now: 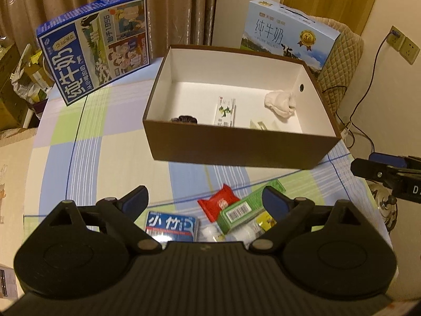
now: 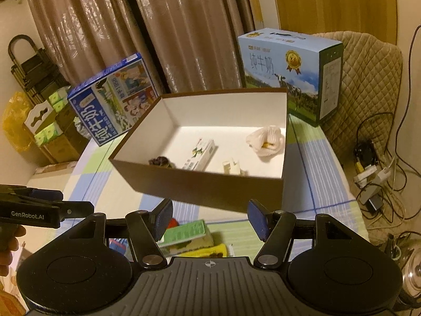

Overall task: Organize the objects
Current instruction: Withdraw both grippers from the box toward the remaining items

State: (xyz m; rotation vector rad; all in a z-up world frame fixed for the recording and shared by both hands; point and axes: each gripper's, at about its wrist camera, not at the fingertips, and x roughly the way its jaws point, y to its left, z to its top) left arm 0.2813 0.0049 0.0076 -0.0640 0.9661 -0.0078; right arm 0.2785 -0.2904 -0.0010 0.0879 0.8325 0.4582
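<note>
A brown box (image 1: 236, 144) (image 2: 205, 187) with a white inside stands open on the checked cloth. Inside lie a white bundled cloth (image 1: 280, 102) (image 2: 265, 139), a slim white-green carton (image 1: 225, 110) (image 2: 198, 154), a dark lump (image 1: 184, 119) and a small cream piece (image 2: 232, 168). In front of the box lies a pile: a red packet (image 1: 218, 202), a green box (image 1: 244, 208) (image 2: 186, 231), a blue pack (image 1: 171, 226) and a white bottle (image 1: 242, 233). My left gripper (image 1: 205, 200) hovers wide open over the pile, gripping nothing. Beside it, my right gripper (image 2: 210, 221) is half open and empty.
A dark blue milk carton (image 1: 97, 44) leans at the table's back left, and a light blue one (image 1: 289, 34) stands behind the box. To the right of the table are a quilted chair (image 2: 368, 79) and, on the floor, cables with a power strip (image 2: 373, 173). Stacked cartons (image 2: 50, 131) sit left.
</note>
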